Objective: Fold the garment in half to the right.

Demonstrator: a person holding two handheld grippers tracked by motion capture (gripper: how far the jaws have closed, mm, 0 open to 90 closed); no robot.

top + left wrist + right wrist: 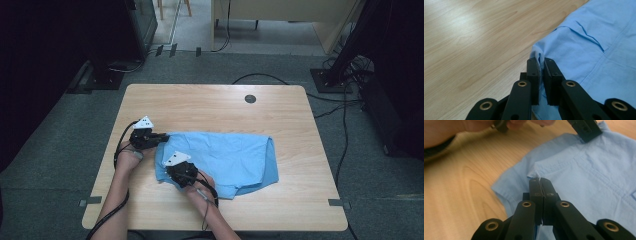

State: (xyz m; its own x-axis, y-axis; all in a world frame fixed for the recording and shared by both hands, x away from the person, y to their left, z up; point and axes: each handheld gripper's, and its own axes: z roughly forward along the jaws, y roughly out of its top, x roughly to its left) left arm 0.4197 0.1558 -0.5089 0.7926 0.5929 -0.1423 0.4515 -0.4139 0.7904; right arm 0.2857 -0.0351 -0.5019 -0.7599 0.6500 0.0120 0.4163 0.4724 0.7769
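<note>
While both grippers pinch the left edge of the blue shirt, lifting them together and level should keep it from twisting. From the high view, the shirt lies flat, mid-table, with the left gripper at its far-left corner and the right gripper nearer the person. Left gripper view: jaws closed on a raised fold of stitched hem. Right gripper view: jaws clamped on a puckered edge beside a seam.

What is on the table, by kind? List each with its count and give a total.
Blue garment: 1
Tongs: 2, left and right, both shut on the garment's edge
Round grommet in the table: 1
Total: 4
</note>
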